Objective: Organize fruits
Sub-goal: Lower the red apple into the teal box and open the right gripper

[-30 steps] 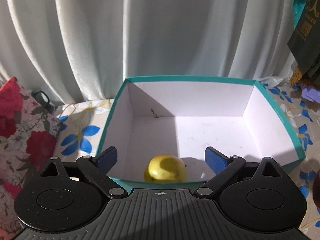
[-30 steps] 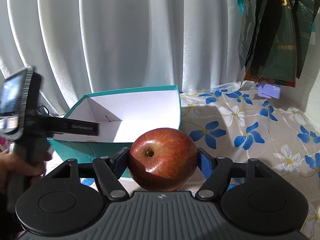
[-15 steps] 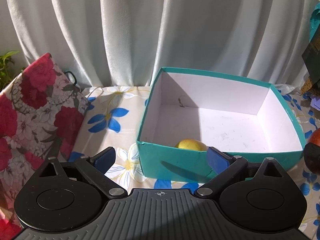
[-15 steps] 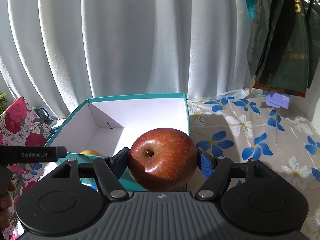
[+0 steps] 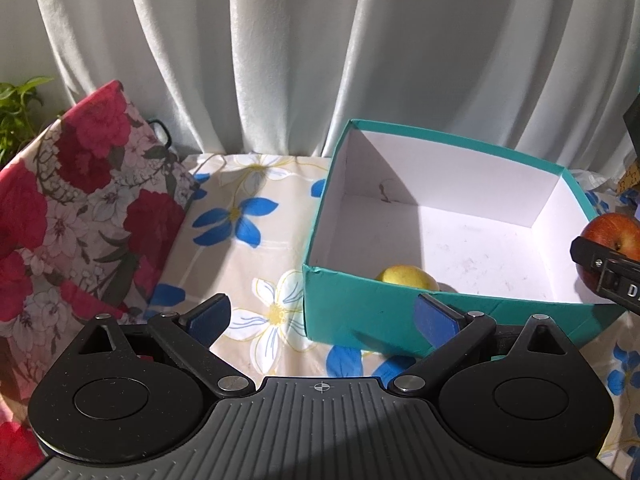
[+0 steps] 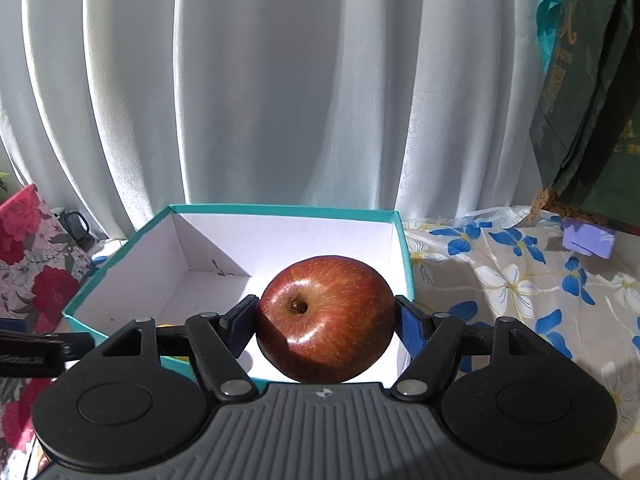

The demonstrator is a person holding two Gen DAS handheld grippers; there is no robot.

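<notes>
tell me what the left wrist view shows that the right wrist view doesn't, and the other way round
Only the left wrist view: the left tool, open and empty, a green plant at the far left edge, and most of the yellow fruit in the box.

Only the right wrist view: the right tool closed on the red apple, stem pit facing the camera, a dark green bag hanging at right, and a small purple box.

Both: the teal box, white curtain, blue-flowered cloth and red floral cushion.

box (image 6: 402, 252) ahead of right gripper (image 6: 326, 322) | apple (image 6: 326, 320) between its pads, over box | lemon (image 5: 406, 278) in box, near wall | cushion (image 5: 72, 208) left of box
</notes>
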